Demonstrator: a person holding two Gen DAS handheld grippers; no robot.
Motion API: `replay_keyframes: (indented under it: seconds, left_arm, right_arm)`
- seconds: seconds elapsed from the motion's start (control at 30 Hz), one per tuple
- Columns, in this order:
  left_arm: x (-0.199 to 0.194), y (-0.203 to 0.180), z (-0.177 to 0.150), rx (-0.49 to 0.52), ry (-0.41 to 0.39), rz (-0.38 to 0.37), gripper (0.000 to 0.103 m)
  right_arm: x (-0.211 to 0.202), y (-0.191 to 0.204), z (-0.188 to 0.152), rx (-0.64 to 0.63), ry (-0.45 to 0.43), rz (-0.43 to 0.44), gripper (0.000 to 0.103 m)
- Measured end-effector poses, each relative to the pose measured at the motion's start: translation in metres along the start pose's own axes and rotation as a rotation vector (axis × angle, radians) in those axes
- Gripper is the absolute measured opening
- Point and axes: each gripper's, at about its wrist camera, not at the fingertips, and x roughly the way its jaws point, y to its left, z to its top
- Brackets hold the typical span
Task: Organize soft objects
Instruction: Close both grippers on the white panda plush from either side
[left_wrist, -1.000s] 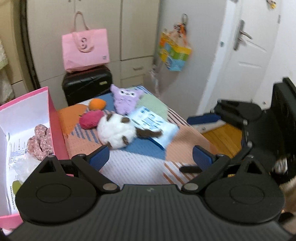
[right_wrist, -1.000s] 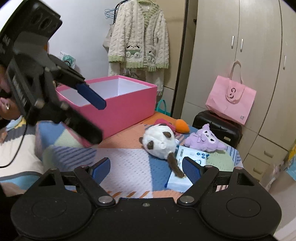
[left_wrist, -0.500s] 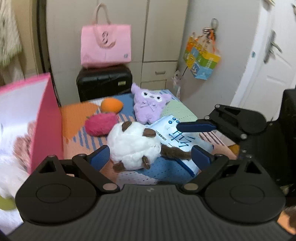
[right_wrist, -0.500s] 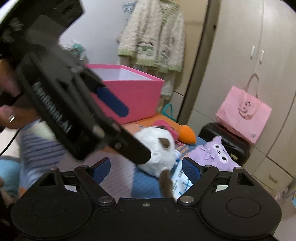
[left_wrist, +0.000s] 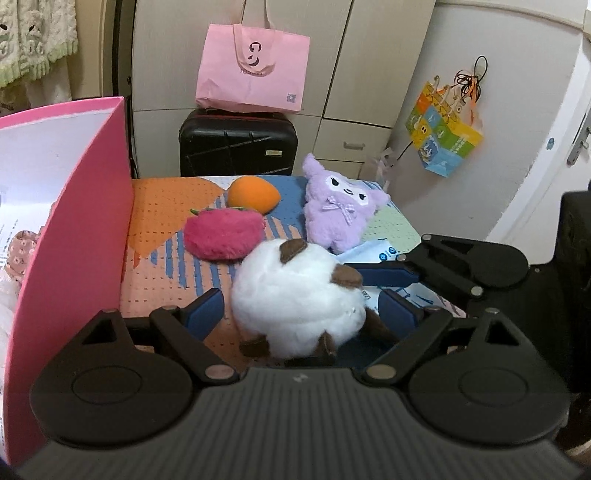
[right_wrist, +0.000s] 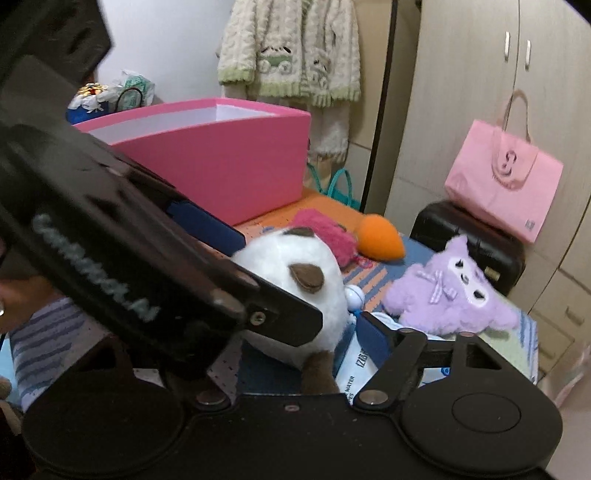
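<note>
Pink box (left_wrist: 74, 229) waits open at far left; left gripper (left_wrist: 301, 308), jaws just closing but not yet pressing, straddles the white plush (left_wrist: 295, 295) mid-bedspread; right gripper (right_wrist: 332, 321) closes in alongside, empty; next, I'd say, squeeze, lift, carry boxward.

White plush (left_wrist: 295, 302): round and fluffy with brown patches and small brown limbs, lying on the patchwork cover, partly over a blue-and-white wipes pack.
Purple plush (left_wrist: 338, 208): horned, bow at the neck, lying face up, just behind the white one.
Pink plush (left_wrist: 223, 238): fuzzy oval, left of the purple.
Orange plush (left_wrist: 253, 194): smooth, egg-shaped, right behind the pink.
Pink box (left_wrist: 79, 236): open, white inside, standing at the left.
</note>
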Motion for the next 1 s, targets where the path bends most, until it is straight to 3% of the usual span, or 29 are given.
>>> replay_keyframes:
  seconds: [0.17,0.23,0.33,1.0]
  left_arm:
    - [0.006,0.004,0.0,-0.03,0.013,-0.009,0.089]
    - [0.009,0.005,0.0,-0.041,0.02,-0.01,0.075]
    - [0.009,0.004,-0.002,-0.029,0.017,0.005,0.073]
    - [-0.035,-0.013,-0.018,-0.006,-0.019,-0.01,0.072]
  right_arm:
    - [0.001,-0.004,0.0,0.021,-0.016,0.023,0.074]
    - [0.002,-0.003,0.001,0.017,-0.019,0.023,0.07]
    - [0.005,-0.003,0.001,0.019,-0.016,0.023,0.067]
    - [-0.03,0.02,-0.004,0.112,-0.069,-0.011,0.064]
